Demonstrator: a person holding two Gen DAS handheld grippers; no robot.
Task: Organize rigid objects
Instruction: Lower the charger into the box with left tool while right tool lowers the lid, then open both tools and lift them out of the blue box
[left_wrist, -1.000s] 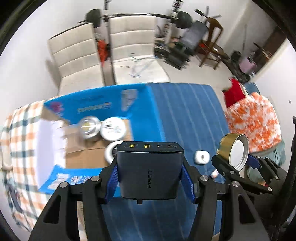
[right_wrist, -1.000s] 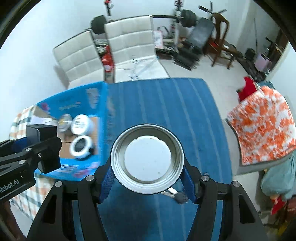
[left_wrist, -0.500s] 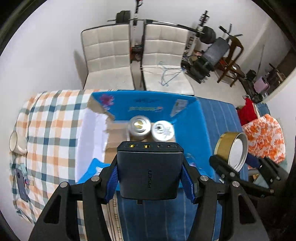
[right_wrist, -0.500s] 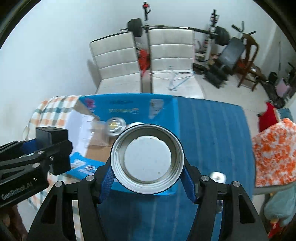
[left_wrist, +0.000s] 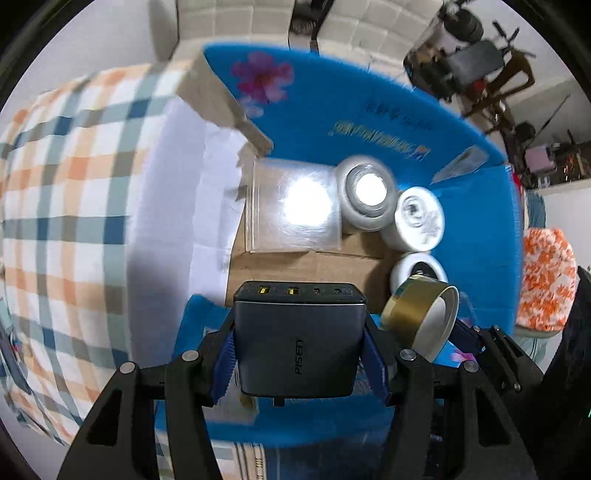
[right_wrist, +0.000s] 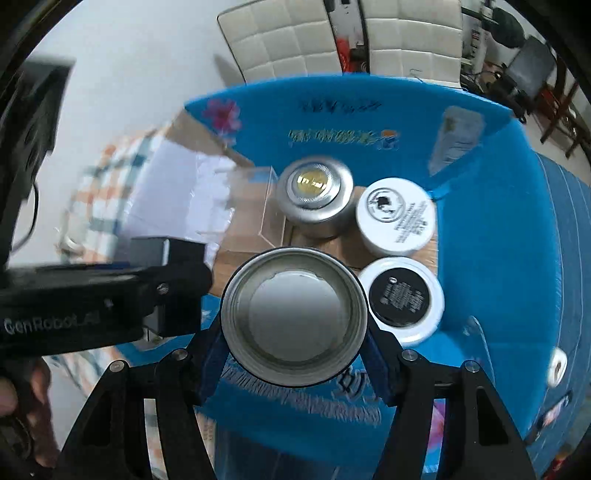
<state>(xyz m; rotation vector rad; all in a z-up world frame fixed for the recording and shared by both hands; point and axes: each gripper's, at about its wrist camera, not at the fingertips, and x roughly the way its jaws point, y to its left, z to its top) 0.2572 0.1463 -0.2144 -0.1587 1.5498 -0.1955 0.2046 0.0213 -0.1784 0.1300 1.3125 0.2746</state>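
Charger (left_wrist: 300, 341), dark grey with PISEN lettering and a row of ports on its far face, sits clamped between the blue pads of the left hand-held gripper (left_wrist: 300, 354), jaws closed onto its two sides. It hangs over the near edge of the blue cardboard box (left_wrist: 369, 110), port end pointing into the box. Right hand-held gripper (right_wrist: 294, 332) is closed on a round metal tin (right_wrist: 294, 319), open mouth toward the camera, pale disc visible at its bottom; in the left wrist view the same tin shows a gold-coloured wall and lies just right of the charger, apart from it. The tin is held above the front of the box, near the black-labelled white jar (right_wrist: 402, 299). Inside the box, on the brown cardboard floor: a clear plastic case (left_wrist: 293, 208) at left, a silver tin with gold centre (right_wrist: 316, 199) just beside it, a white jar with printed lid (right_wrist: 397, 221) to its right, and the black-labelled jar in front of that (the three round containers look close-packed; contact cannot be confirmed owing to blur). Both hand-held grippers are angled down toward the box, side by side, left one seen at the left edge of the right wrist view, with part of a person's hand (right_wrist: 14, 391) at the lower left. Box rests partly on a checked cloth (left_wrist: 66, 184) and partly on a blue striped surface (right_wrist: 576, 229).
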